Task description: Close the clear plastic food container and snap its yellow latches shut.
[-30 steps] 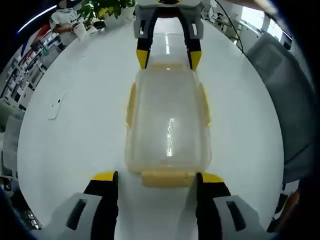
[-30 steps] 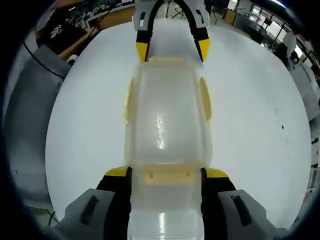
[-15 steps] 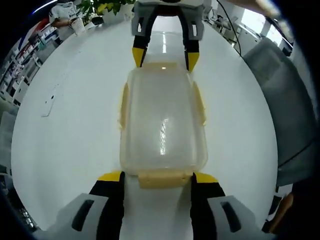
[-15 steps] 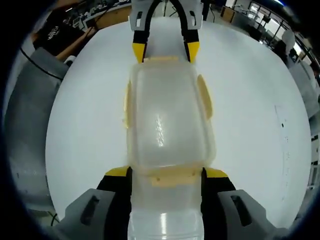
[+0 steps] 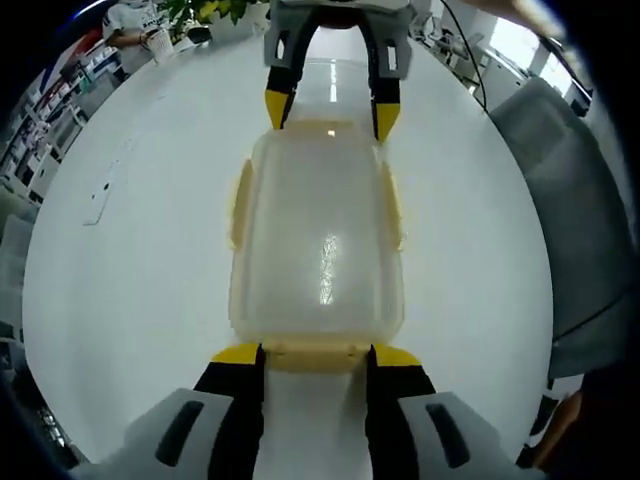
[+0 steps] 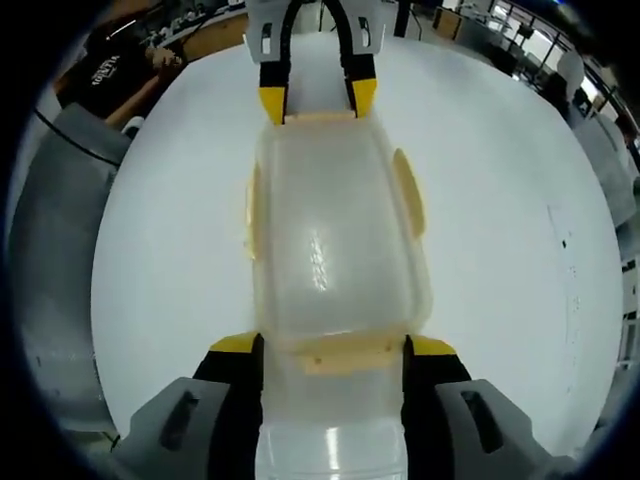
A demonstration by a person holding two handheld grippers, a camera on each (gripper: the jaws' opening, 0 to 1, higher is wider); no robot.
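The clear plastic container (image 5: 315, 240) lies lengthwise on the white table with its lid on. Yellow latches (image 5: 240, 190) stick out from both long sides. My left gripper (image 5: 316, 358) has its jaws drawn in against the yellow end latch (image 5: 315, 356) at the near end. At the far end stands my right gripper (image 5: 330, 108). In the right gripper view, the container (image 6: 335, 240) runs away from me. My right gripper (image 6: 333, 350) holds its near end, the end latch (image 6: 345, 352) between the jaws. My left gripper (image 6: 317, 98) pinches the far end.
The white table (image 5: 130, 250) spreads wide on both sides of the container. A grey chair (image 5: 570, 200) stands by one table edge, and another grey chair (image 6: 60, 250) shows beside the table. A potted plant (image 5: 200, 15) and a person sit at the far side.
My left gripper's jaws have narrowed from wide apart onto the end latch, and it has moved closer to the container. My right gripper has kept its hold.
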